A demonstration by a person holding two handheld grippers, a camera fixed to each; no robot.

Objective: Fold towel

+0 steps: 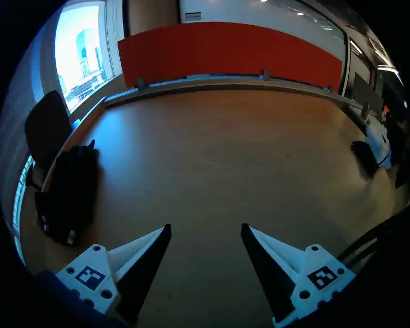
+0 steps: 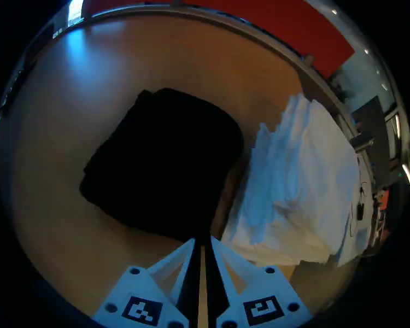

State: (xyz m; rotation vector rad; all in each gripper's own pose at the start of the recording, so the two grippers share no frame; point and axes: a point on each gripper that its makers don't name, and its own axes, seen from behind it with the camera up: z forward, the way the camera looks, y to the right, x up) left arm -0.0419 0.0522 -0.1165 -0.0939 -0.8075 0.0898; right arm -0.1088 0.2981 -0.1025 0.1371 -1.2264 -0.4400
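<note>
A black towel [image 2: 164, 164] lies in a folded heap on the wooden table [image 2: 52, 164] in the right gripper view. Its near corner runs straight into the tips of my right gripper [image 2: 203, 241], whose fingers stand almost together and pinch that corner. In the left gripper view my left gripper [image 1: 206, 230] is wide open over bare wood [image 1: 216, 158], with nothing between its fingers.
A stack of white towels [image 2: 303, 180] lies just right of the black one. A black bag [image 1: 68, 191] sits at the table's left edge by a dark chair [image 1: 46, 128]. A red partition [image 1: 227, 52] lines the far edge, and a small dark object [image 1: 364, 156] rests at the right.
</note>
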